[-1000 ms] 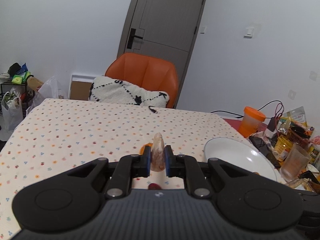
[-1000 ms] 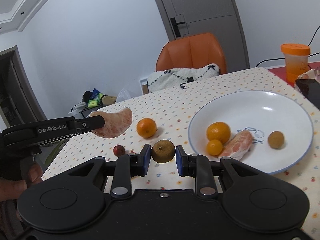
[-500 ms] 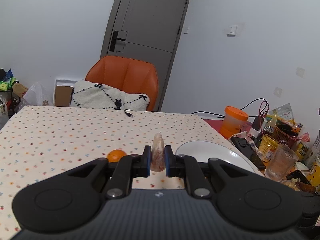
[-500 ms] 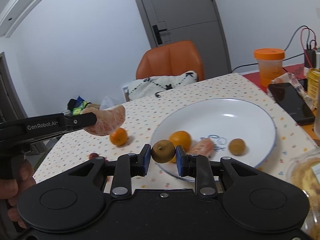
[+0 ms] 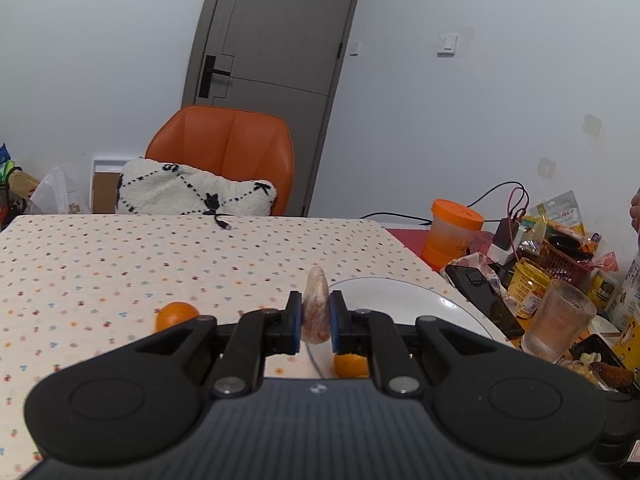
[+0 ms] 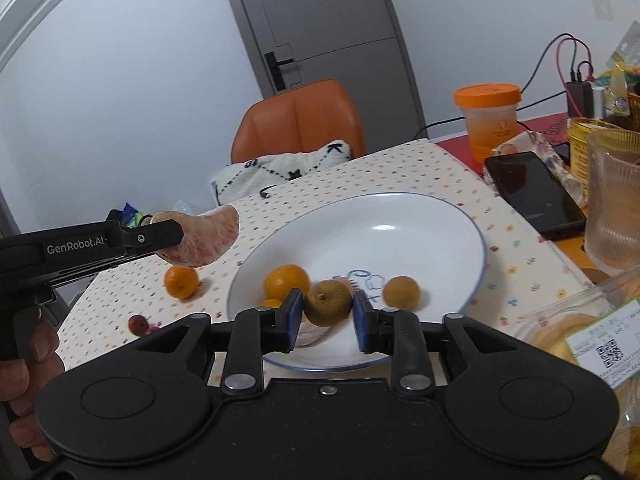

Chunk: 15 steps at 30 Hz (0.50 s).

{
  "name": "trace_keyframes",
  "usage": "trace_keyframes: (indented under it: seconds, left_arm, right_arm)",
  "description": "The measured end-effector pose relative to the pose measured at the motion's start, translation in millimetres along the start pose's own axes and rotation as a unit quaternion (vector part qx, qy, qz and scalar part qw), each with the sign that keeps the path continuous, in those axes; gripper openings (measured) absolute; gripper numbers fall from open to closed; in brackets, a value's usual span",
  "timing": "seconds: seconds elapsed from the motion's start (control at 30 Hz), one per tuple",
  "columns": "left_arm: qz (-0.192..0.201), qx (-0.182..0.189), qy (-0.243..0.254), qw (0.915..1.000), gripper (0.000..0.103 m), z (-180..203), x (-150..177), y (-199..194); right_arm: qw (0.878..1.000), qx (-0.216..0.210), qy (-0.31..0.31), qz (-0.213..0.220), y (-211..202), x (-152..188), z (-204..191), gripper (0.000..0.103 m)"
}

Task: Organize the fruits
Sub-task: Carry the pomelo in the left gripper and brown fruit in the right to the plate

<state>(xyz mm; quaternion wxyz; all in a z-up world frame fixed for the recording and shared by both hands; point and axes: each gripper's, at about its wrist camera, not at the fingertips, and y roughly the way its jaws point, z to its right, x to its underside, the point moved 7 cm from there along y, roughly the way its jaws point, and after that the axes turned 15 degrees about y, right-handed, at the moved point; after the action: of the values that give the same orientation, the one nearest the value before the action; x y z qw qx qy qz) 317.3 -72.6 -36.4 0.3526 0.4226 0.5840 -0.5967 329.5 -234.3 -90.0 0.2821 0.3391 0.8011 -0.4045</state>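
Note:
My right gripper [image 6: 327,318] is shut on a round brown fruit [image 6: 328,307], held low over the near side of the white plate [image 6: 380,232]. In the plate lie an orange [image 6: 286,282], a smaller orange [image 6: 272,303], another brown fruit [image 6: 401,291] and a peeled segment partly hidden behind my fingers. My left gripper [image 5: 316,320] is shut on a pale pink citrus segment [image 5: 316,308], raised just left of the plate [image 5: 400,300]. From the right wrist view that segment [image 6: 204,236] hangs above a loose orange [image 6: 182,282] and a small red fruit [image 6: 137,324] on the tablecloth.
A phone [image 6: 536,196], a ribbed glass [image 6: 612,200], an orange-lidded cup [image 6: 486,120] and packaged food crowd the table's right side. A clear food box [image 6: 580,340] sits at the near right. An orange chair [image 5: 224,152] with a cushion stands behind the table.
My right gripper has carried the brown fruit rightward from the tablecloth to over the plate. My left gripper has moved right with the segment, closer to the plate's edge.

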Motion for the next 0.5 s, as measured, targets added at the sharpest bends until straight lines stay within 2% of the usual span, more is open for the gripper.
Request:
trace_keyframes:
  seconds: [0.5]
  left_arm:
    - [-0.010, 0.003, 0.026, 0.9996, 0.012, 22.6, -2.0, 35.9]
  right_arm:
    - [1.000, -0.027, 0.013, 0.002, -2.0, -0.1, 7.0, 0.033]
